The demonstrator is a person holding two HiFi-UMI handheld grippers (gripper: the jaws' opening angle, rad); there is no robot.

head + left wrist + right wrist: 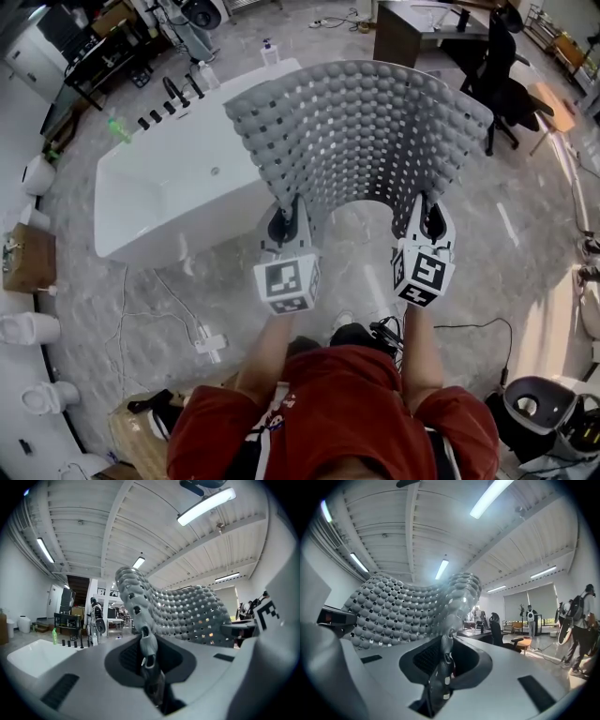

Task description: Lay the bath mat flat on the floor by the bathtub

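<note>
A grey bath mat [361, 131] of round bumps and square holes hangs in the air, bowed between my two grippers. My left gripper [289, 223] is shut on its near left edge, and my right gripper [427, 221] is shut on its near right edge. The mat's far part reaches over the right end of the white bathtub [178, 183]. In the left gripper view the mat [178, 613] rises from the jaws and curves right. In the right gripper view the mat [408, 611] rises from the jaws and spreads left. Both grippers point level.
Marble-patterned floor [525, 253] lies right of the tub. Black taps [173, 94] and a green bottle [117, 127] stand on the tub's far rim. A white cable with plug [208, 343] lies near my feet. A desk and office chair [502, 75] stand at the back right.
</note>
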